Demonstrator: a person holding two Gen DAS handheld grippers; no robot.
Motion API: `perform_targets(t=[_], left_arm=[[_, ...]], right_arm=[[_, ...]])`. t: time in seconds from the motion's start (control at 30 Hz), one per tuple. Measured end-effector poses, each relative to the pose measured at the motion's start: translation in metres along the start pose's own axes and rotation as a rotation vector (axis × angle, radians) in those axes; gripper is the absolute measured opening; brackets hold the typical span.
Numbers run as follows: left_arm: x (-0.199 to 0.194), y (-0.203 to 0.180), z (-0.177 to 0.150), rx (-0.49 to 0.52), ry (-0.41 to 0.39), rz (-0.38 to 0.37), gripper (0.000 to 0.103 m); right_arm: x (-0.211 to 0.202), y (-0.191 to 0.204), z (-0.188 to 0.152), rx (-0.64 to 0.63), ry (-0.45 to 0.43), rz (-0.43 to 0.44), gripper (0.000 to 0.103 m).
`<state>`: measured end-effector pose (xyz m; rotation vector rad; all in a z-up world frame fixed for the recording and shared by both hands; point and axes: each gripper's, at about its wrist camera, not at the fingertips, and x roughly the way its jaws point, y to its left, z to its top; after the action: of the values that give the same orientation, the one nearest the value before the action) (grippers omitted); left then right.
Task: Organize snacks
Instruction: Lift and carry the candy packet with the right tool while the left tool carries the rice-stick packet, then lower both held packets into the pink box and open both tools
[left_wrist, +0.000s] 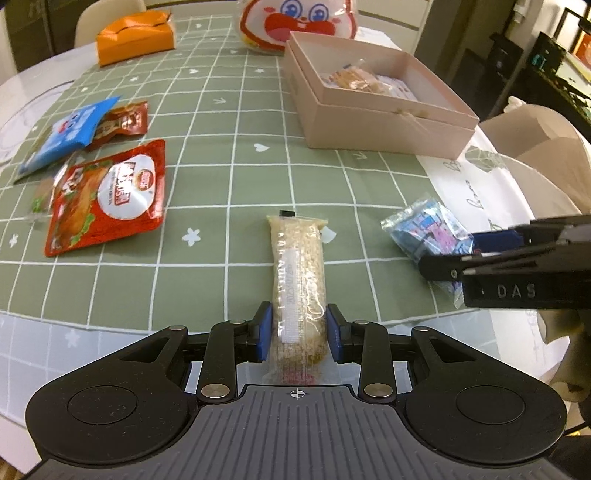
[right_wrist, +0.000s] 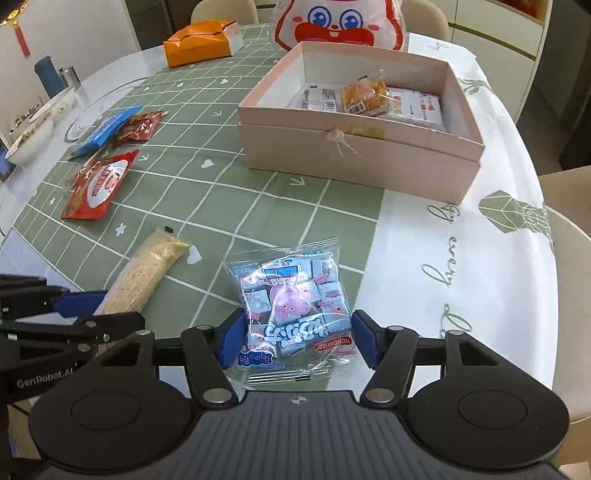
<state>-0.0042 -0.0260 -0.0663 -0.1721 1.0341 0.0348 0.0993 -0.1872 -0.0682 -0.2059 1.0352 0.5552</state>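
Left claw (left_wrist: 299, 332) clamps the long clear-wrapped beige rice bar (left_wrist: 298, 273); right claw (right_wrist: 299, 341) clamps the clear blue cartoon-pig candy bag (right_wrist: 291, 302), frame centre.

We see a green cloth (right_wrist: 207, 192) with a white grid and small white hearts and flowers on the worktop. The open box (right_wrist: 362, 162) is pale pink. The long bar (left_wrist: 299, 280) is beige in a clear wrapper. The candy bag (right_wrist: 291, 302) is light blue with a pink pig. One pouch (left_wrist: 107, 199) is red and white, the carton (left_wrist: 135, 37) orange. The tongs (left_wrist: 299, 334) are black with blue pads (left_wrist: 265, 332).
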Motion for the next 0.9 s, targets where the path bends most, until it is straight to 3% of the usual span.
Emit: perform_targets(t=[0.33,0.43,0.53,0.73,0.9], left_arm=[[0.005,0.007,0.011,-0.059,0.031,-0.04,0.036],[0.005,0.01,0.009,-0.082,0.006,-0.052,0.035],[0.005,0.007,0.012,-0.089,-0.001,-0.06,0.035],[-0.005,-0.004,0.036,-0.081,-0.064,-0.083,0.034],[-0.03,-0.016,0.083,-0.069,-0.194,-0.131,0.034]], right_arm=[[0.012,0.004,0.008,0.009,-0.027,-0.017,0.069],[0.012,0.008,0.01,-0.032,-0.02,-0.022,0.06],[0.009,0.003,0.012,-0.019,-0.003,0.006,0.059],[-0.008,-0.015,0.029,0.01,-0.039,0.024,0.059],[-0.039,-0.036,0.075,0.008,-0.149,0.035,0.059]])
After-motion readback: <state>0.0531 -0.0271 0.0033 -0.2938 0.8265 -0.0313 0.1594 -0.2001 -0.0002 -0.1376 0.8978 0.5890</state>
